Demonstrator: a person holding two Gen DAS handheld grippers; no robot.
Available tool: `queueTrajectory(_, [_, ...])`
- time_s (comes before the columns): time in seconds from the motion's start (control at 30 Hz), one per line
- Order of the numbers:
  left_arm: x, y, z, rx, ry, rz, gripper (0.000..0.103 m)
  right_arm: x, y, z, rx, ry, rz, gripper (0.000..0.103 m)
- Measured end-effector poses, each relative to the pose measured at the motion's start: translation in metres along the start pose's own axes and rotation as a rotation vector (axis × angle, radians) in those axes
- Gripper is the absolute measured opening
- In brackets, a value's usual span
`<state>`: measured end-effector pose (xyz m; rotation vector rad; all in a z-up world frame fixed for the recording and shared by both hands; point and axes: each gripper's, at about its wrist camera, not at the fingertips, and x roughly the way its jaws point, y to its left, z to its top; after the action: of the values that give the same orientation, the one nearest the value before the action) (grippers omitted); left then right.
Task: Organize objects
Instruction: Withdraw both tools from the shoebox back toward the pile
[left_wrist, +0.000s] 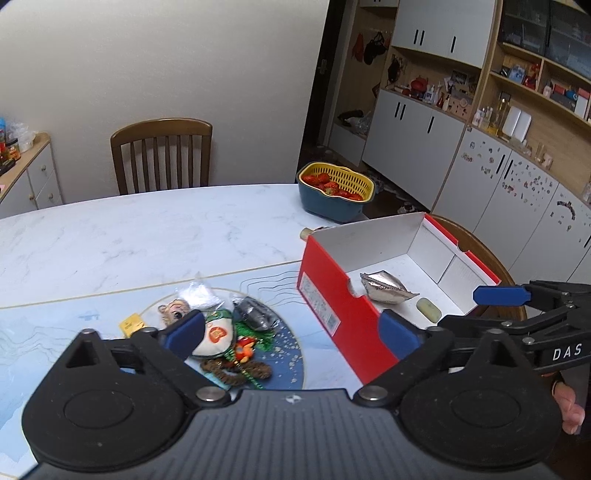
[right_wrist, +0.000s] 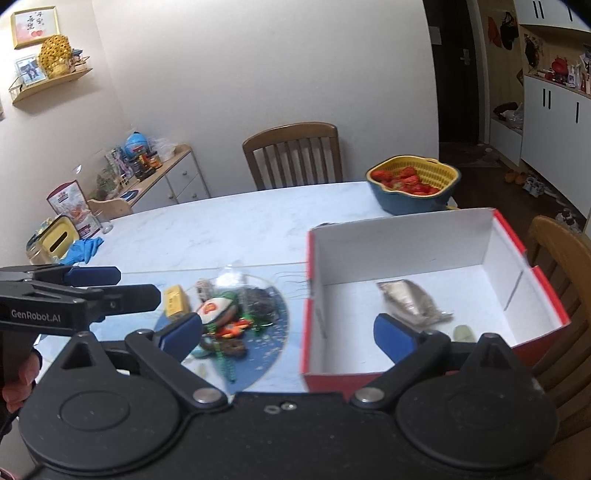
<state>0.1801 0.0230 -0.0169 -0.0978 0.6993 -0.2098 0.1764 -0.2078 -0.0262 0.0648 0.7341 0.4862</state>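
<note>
A red shoebox with a white inside stands open on the right of the marble table. In it lie a silver foil pouch and a pale green bar. Left of the box is a pile of small items: a white plush piece, a dark pouch, a clear bag and a yellow packet. My left gripper hangs open over the gap between pile and box, holding nothing. In the right wrist view, my right gripper is open and bare over the box's near left corner, with pouch and pile ahead.
A yellow-and-blue basket of strawberries sits at the table's far right. Wooden chairs stand behind the table and at its right side. A blue glove, a yellow tissue box and a glass occupy the far left edge.
</note>
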Motion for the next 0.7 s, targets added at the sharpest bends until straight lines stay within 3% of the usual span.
queueTrajectory(0.37, [-0.02, 0.051, -0.019, -0.031, -0.034, 0.002, 0.103, 0.012, 0.05, -0.009, -0.009, 0.002, -0.007, 0.099])
queueTrajectory(0.7, [-0.028, 0.089, -0.042, 0.01, -0.016, -0.019, 0.103, 0.027, 0.087, -0.019, -0.02, -0.003, -0.028, 0.099])
